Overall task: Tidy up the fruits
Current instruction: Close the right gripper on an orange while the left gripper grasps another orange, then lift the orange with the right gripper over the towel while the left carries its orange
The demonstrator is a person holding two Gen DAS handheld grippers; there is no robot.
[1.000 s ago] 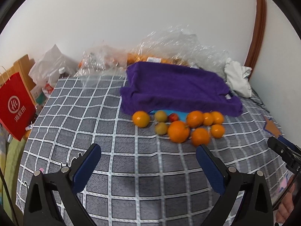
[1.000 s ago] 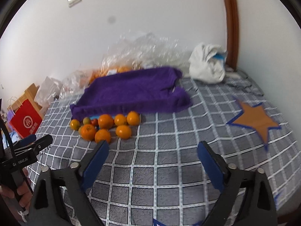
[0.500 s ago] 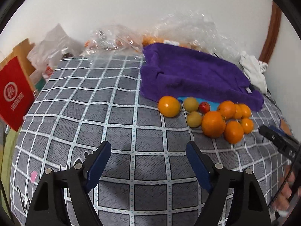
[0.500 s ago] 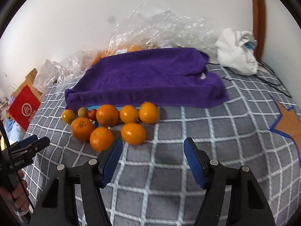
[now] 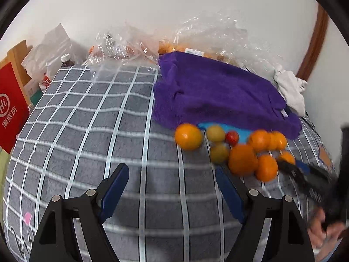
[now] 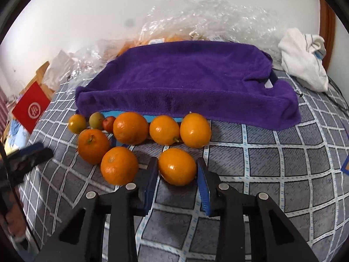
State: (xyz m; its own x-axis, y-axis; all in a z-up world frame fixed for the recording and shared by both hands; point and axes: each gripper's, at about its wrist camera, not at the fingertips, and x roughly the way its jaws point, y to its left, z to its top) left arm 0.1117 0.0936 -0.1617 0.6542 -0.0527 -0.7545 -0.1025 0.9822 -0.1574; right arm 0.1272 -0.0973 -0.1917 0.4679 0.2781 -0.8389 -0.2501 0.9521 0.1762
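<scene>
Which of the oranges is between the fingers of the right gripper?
The front orange, nearest the camera and right of its neighbour orange. It alone sits between the right gripper's blue pads; the others lie farther back, near the purple towel.

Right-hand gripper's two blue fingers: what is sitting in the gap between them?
In the right wrist view, one orange lies on the checked blanket between the right gripper's fingers, which flank it closely; whether they already touch it is unclear.
</scene>
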